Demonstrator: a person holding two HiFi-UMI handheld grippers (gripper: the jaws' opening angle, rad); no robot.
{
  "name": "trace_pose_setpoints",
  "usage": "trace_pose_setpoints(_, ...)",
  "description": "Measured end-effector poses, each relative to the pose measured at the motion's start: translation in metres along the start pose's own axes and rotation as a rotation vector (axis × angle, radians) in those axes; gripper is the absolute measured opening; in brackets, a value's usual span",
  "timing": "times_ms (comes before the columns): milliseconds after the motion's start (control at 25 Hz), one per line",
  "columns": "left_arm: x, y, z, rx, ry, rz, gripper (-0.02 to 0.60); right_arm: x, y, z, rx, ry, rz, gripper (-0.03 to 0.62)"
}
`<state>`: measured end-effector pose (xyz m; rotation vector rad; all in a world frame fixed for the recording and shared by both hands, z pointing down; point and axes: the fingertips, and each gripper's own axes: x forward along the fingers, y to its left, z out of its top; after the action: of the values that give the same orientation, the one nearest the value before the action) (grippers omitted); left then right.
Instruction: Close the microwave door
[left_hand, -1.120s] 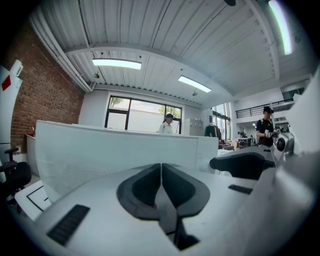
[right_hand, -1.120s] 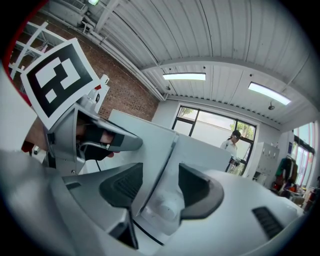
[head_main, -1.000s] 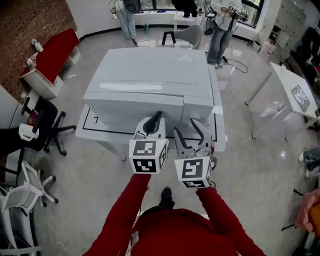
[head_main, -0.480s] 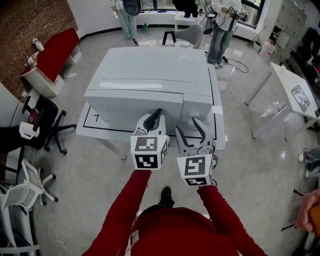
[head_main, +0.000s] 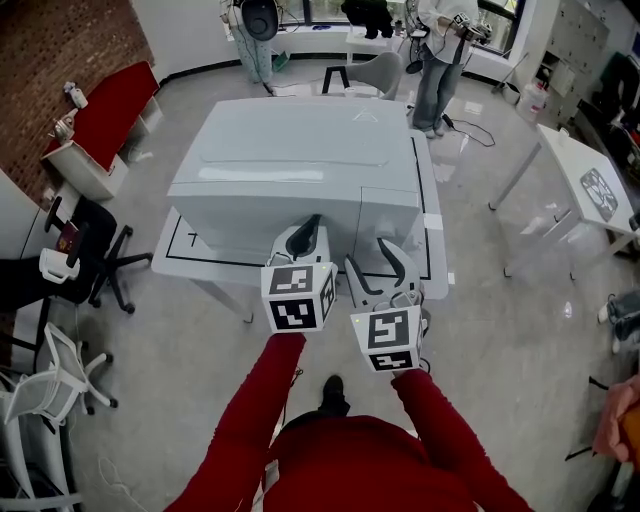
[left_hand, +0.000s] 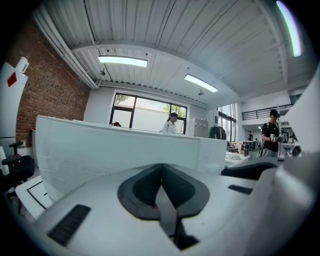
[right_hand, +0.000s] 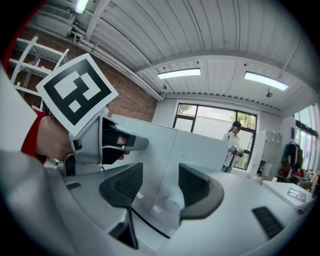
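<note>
Brick-walled lab, microwave (head_main: 300, 160) top only overhead — left gripper (left_hand: 161, 175) clenched, right gripper (right_hand: 157, 185) released.

- I can read no words, brand names or numbers in any of my views.
- The microwave (head_main: 300, 160) carries a small triangle outline (head_main: 366, 116) on its top.
- The cubes on my left gripper (head_main: 314, 224) and right gripper (head_main: 366, 253) show black-and-white square patterns, not letters.
- The side table (head_main: 560, 150) bears a dark graphic (head_main: 600, 190), too small to read.
- A white panel (left_hand: 10, 100) carries a red diamond (left_hand: 11, 80).
</note>
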<state>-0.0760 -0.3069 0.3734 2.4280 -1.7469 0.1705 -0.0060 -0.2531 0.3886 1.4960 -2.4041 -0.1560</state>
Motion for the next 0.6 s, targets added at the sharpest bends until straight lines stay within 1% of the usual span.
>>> trace_pose_setpoints(160, 0.000, -0.001, 0.002, 0.006, -0.004, -0.008, 0.012, -0.002, 0.000, 0.001, 0.011, -0.006, 0.014, 0.238)
trace_pose_setpoints(280, -0.001, 0.001, -0.003, -0.015, 0.008, -0.025, 0.012, -0.005, 0.002, 0.002, 0.031, -0.014, 0.047, 0.233)
trace_pose_setpoints(360, -0.004, 0.002, -0.008, -0.031, 0.014, -0.045, 0.012, -0.008, 0.003, 0.003, 0.063, -0.025, 0.078, 0.215)
trace_pose_setpoints(440, -0.012, 0.003, -0.009, -0.039, 0.005, -0.069, 0.012, -0.012, 0.001, 0.005, 0.117, -0.046, 0.111, 0.194)
trace_pose_setpoints(600, -0.030, 0.003, -0.008, -0.052, -0.020, -0.122, 0.012, -0.025, -0.011, 0.012, 0.247, -0.112, 0.176, 0.114)
